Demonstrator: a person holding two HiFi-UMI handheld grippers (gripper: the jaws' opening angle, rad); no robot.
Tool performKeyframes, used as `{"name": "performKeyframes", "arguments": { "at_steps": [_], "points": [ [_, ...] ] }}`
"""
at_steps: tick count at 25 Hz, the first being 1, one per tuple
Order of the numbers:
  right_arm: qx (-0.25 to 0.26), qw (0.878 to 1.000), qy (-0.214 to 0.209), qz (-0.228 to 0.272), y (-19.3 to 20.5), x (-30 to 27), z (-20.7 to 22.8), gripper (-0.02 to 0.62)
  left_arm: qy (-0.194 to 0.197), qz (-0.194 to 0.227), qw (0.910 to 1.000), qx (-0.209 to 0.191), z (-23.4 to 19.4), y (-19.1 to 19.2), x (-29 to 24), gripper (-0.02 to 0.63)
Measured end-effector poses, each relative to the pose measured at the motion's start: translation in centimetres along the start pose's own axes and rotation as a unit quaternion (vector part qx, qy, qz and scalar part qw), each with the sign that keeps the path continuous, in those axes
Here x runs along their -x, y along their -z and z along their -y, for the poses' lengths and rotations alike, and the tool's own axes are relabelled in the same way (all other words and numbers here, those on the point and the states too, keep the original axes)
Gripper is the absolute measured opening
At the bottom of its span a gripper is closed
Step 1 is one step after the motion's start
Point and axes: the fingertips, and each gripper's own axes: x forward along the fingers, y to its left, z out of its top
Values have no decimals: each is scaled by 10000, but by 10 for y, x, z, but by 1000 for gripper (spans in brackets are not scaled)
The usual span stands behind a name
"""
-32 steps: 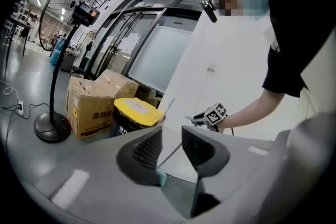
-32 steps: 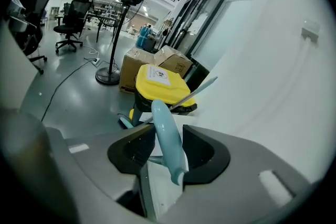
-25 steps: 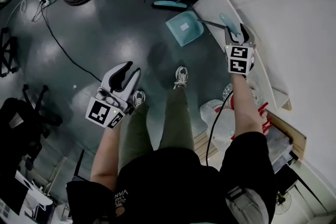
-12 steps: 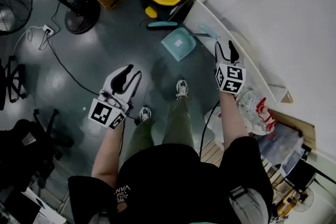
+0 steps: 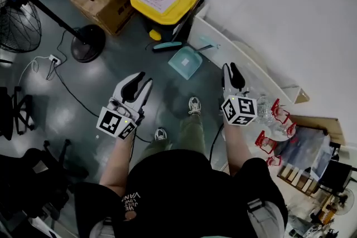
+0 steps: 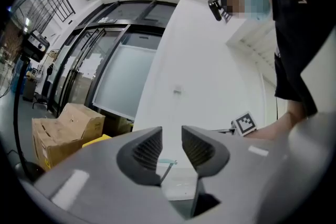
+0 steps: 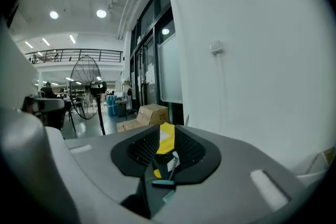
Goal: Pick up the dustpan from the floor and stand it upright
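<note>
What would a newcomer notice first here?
The yellow-lidded bin beside the white wall at top, with the teal dustpan on the floor just below it. Nearer, both tongs hang empty above the floor: left tongs open, right tongs closing on nothing.

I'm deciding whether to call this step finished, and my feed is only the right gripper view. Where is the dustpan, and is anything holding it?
Observer: In the head view the dustpan sits on the floor by the foot of the white wall, ahead of the right gripper and clear of it; those tongs are closing on nothing.
Operator: And the other side?
Observer: The left gripper hangs over the floor, left of the person's legs, tongs apart and empty.
Operator: Is the pan standing?
Observer: It looks so: in the left gripper view its handle slants up above the pan.
</note>
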Motion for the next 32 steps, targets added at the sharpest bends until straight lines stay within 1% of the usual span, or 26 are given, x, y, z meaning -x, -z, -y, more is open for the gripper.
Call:
{"name": "performKeyframes", "arguments": {
  "at_steps": [3, 6, 10, 14, 17, 21, 23, 27, 32],
  "points": [
    [-159, 9993, 106, 312, -19, 33, -13, 32, 222, 124, 9997, -28, 14, -13, 10, 167],
    [-234, 9983, 179, 502, -31, 64, -27, 3, 391, 190, 9991, -3, 27, -20, 27, 167],
    [-288, 9975, 219, 599, -37, 105, -46, 3, 532, 197, 9984, 62, 43, -24, 50, 144],
    [-367, 9972, 242, 608, -37, 142, -64, 3, 679, 117, 9976, 77, 56, -27, 66, 127],
    [-461, 9972, 213, 550, -33, 163, -71, 3, 761, 40, 9970, 89, 66, -26, 74, 112],
    [-518, 9974, 153, 478, -28, 184, -80, 3, 918, -28, 9957, 84, 81, -28, 80, 64],
    [-505, 9978, 93, 425, -26, 191, -83, 3, 964, -48, 9953, 70, 88, -30, 82, 55],
    [-453, 9985, -91, 310, -27, 203, -84, 3, 931, -84, 9956, 38, 101, -35, 84, 54],
    [-451, 9984, -306, 173, -27, 218, -79, 3, 747, -82, 9972, 64, 118, -38, 88, 54]
  ]
}}
